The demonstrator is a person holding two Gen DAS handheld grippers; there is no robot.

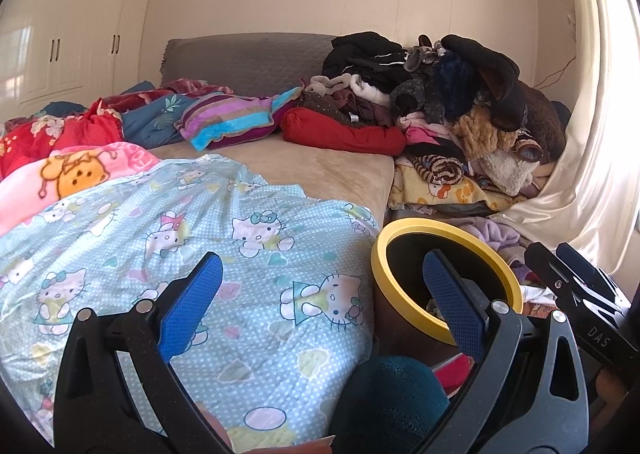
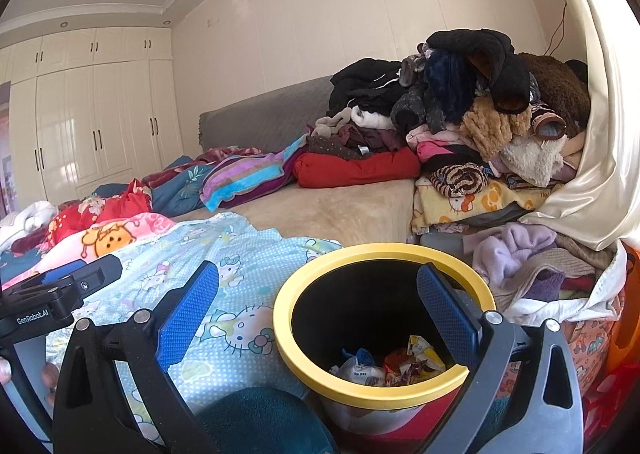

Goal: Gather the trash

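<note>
A trash bin with a yellow rim [image 2: 376,250] stands beside the bed and holds several crumpled wrappers [image 2: 394,368]. It also shows in the left wrist view [image 1: 444,224]. My right gripper [image 2: 318,304] is open and empty, its right finger over the bin's mouth. My left gripper [image 1: 322,292] is open and empty, above the Hello Kitty quilt [image 1: 208,238], with the bin at its right finger. The right gripper's body [image 1: 580,294] shows at the far right of the left wrist view. The left gripper's body [image 2: 60,290] shows at the left of the right wrist view.
A bed [image 2: 340,210] with a beige sheet carries quilts, a striped pillow [image 2: 248,174] and a red pillow [image 2: 356,168]. A tall clothes pile [image 2: 472,106] sits at the right by a white curtain [image 2: 600,158]. White wardrobes [image 2: 92,122] line the left wall.
</note>
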